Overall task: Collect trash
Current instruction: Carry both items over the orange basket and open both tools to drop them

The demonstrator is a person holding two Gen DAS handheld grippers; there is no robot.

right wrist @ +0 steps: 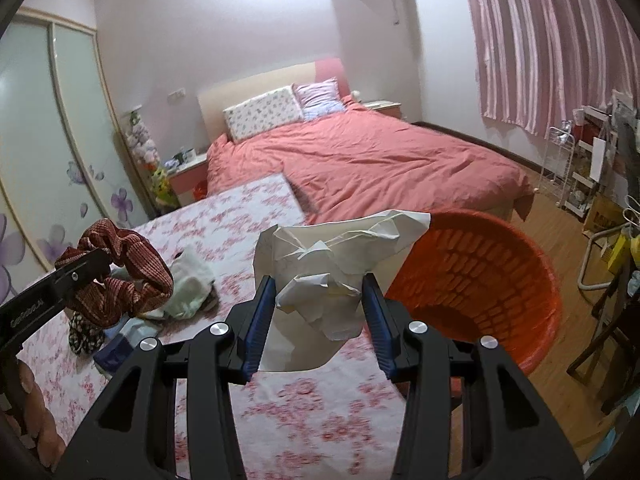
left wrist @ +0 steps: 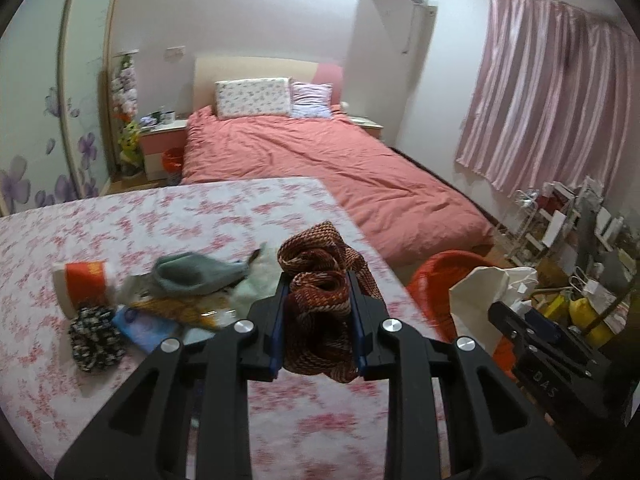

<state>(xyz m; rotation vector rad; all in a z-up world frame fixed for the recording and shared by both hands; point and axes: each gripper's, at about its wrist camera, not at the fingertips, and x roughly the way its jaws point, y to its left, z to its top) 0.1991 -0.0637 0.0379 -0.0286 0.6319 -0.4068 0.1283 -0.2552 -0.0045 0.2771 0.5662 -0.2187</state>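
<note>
Bedroom all around you, coral-covered bed [left wrist: 320, 160] at the back, pink curtains [left wrist: 540, 88] on the window wall, and right under your hands the floral-clothed counter [left wrist: 180, 216] with the clutter on it. Your left gripper [left wrist: 319, 304] has its jaws pinched on a rust-red striped knit cloth [left wrist: 320, 280], bunched and spilling out above and below the pads, held clear of the counter. Your right gripper [right wrist: 320, 312] has its jaws clamped on a crumpled white paper bag [right wrist: 332, 264], with the orange basket [right wrist: 500, 280] just off the counter's edge beside it, mouth tilted toward you. Both wrists point forward and somewhat down, side by side, the right one nearer the basket. Watch the bag: it's big and floppy, gripped only at a crumpled fold, so it looks likely to slide free or catch the rim if you swing wide. The knit cloth hangs loose below the jaws and could drag across the pile as you carry it. And is that cloth trash at all? It reads more like a garment, so dropping it in with the paper may be a mistake. Left on the counter, close together, are a grey-green cloth [left wrist: 196, 276], a cup with an orange band [left wrist: 82, 284] lying on its side, a black-and-white speckled bundle [left wrist: 94, 340] and a blue packet [left wrist: 144, 328]. With two hands this near, crossing toward one basket risks a knock, I'd say.
</note>
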